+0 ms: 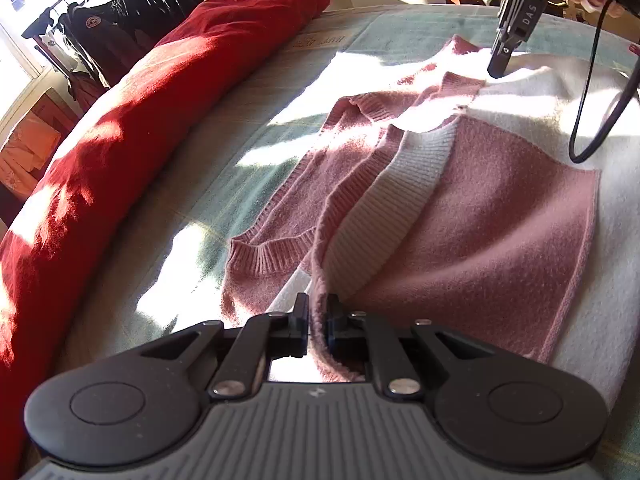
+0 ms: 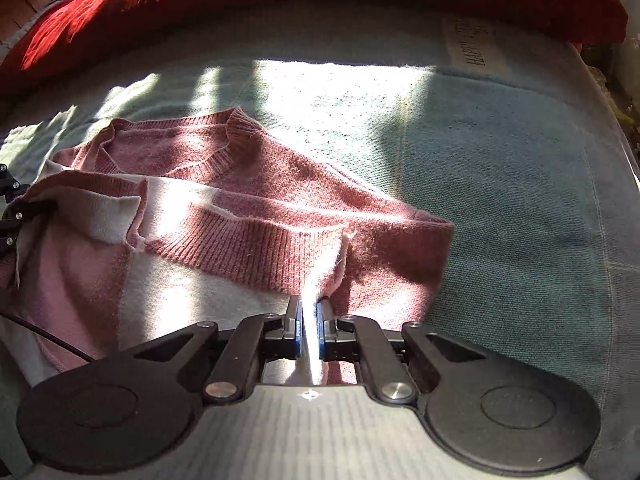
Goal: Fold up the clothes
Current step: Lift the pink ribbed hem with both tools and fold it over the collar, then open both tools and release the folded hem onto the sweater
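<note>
Flanking the sweater (image 1: 480, 216), a red duvet (image 1: 120, 140).

One pink-and-white sweater (image 1: 472, 208) pinched in both fingers. Two grippers: left gripper (image 1: 318, 322), right gripper (image 2: 308, 320). One red blanket (image 1: 120, 128) past the fingers.

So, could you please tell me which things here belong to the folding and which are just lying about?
Job:
- pink and white sweater
- left claw, shut on it
- right claw, shut on it

Lying about:
- red cushion
- green blanket underneath
- dark clothes on rack
</note>
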`<act>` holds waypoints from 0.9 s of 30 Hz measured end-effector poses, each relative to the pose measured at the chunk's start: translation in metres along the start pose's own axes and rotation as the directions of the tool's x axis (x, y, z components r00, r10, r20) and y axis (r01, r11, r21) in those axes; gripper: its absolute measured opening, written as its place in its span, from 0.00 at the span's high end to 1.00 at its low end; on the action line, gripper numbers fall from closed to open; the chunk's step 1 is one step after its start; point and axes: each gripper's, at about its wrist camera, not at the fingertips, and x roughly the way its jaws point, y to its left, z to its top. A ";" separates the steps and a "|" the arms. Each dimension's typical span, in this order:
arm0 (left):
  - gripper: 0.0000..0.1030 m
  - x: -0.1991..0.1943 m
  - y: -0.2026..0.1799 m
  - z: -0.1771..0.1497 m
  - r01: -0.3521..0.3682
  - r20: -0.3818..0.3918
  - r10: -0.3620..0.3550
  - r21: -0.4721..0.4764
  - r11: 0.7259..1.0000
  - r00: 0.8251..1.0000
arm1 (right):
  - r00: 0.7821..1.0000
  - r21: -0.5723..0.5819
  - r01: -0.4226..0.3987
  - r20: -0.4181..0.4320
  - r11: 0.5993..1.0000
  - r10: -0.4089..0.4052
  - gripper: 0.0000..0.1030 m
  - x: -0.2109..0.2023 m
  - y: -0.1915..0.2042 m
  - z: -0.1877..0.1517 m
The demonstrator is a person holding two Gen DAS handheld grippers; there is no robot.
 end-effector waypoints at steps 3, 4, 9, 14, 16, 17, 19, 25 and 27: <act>0.93 -0.007 0.006 0.005 -0.004 0.011 0.004 -0.005 1.000 1.000 | 0.998 -0.016 0.023 0.057 1.000 -0.023 0.93 -0.019 0.001 0.005; 0.93 -0.009 0.009 0.008 -0.008 0.016 0.009 -0.005 1.000 1.000 | 0.997 -0.020 0.031 0.073 0.999 -0.029 0.93 -0.025 0.001 0.007; 0.93 -0.003 0.022 0.022 -0.028 0.046 0.029 -0.018 0.999 0.999 | 0.989 -0.024 0.088 0.123 0.996 -0.085 0.93 -0.035 -0.007 0.021; 0.93 0.028 0.032 0.023 -0.012 0.027 0.014 -0.076 0.997 1.000 | 0.990 -0.021 0.115 0.082 0.993 -0.113 0.93 -0.009 -0.015 0.018; 0.85 0.041 0.035 0.020 -0.016 0.009 0.017 -0.106 0.994 1.000 | 0.990 -0.027 0.128 0.064 0.991 -0.126 0.92 0.003 -0.015 0.013; 0.85 0.044 0.038 0.019 -0.009 0.006 0.010 -0.125 0.992 1.000 | 0.990 -0.029 0.134 0.055 0.991 -0.132 0.92 0.008 -0.014 0.011; 0.84 0.037 0.047 0.019 0.003 0.022 0.000 -0.176 0.984 1.000 | 0.988 -0.031 0.139 0.065 0.990 -0.137 0.86 0.008 -0.011 0.009; 0.64 -0.014 0.074 0.015 -0.026 0.066 0.047 -0.294 0.956 0.997 | 0.982 -0.041 0.142 0.128 0.989 -0.136 0.72 -0.018 0.007 0.007; 0.59 -0.033 0.079 0.011 -0.020 0.080 0.050 -0.343 0.939 0.996 | 0.982 -0.029 0.121 0.150 0.992 -0.115 0.64 -0.027 0.016 0.006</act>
